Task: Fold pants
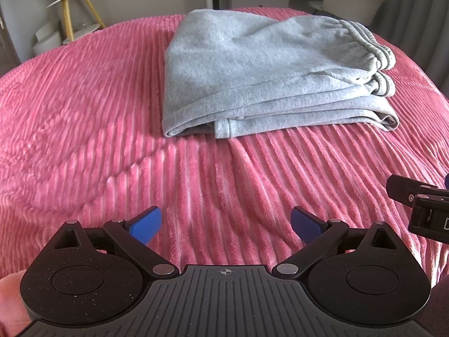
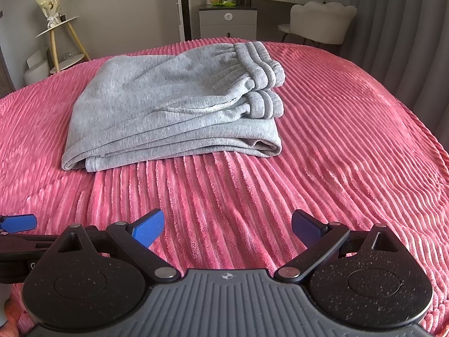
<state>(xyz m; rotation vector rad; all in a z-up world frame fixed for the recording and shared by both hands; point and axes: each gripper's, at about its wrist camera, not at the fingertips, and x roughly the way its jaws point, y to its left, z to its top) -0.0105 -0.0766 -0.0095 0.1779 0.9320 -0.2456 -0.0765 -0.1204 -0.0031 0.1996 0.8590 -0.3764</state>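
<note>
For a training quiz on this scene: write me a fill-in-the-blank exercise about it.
1. The folded grey sweatpants lie on a ribbed ____ blanket.
2. The left gripper holds ____.
3. The right gripper has its jaws ____.
4. The pants' elastic waistband lies at the stack's ____ side in both views.

Missing words: pink; nothing; open; right

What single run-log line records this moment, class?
grey pants: folded stack on pink bedspread | left gripper: open, empty, clear of pants | right gripper: open, empty, clear of pants
</note>
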